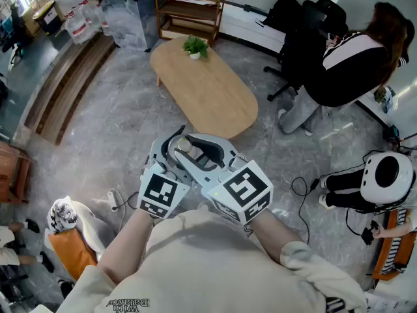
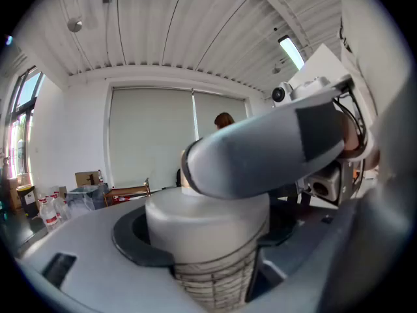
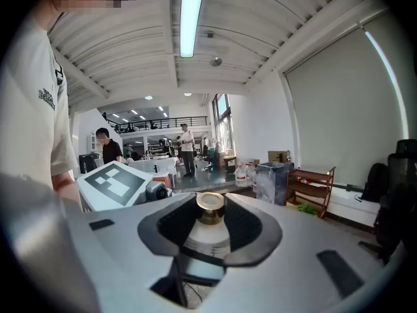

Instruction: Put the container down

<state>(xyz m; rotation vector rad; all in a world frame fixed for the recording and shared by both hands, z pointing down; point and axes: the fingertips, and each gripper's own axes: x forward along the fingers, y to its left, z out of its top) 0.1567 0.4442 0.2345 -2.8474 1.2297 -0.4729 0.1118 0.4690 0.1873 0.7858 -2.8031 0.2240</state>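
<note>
Currently both tools are up in front of the person's chest, meeting on one container. Left tool stands wide, its dark pads hugging the white body of the container, just above a grid-marked lower part. Right tool is narrower, coming in from the other side, its jaws closed on the gold cap at the top. In the left gripper view one right-tool jaw crosses just over the container top. Container is upright, held in the air over the grey floor, not resting on anything. Oval wooden worktop lies ahead, well apart from the container, with a small potted plant at its far end. Wooden shelf stands beyond that by the wall. Another person in a black top sits off to the right.
</note>
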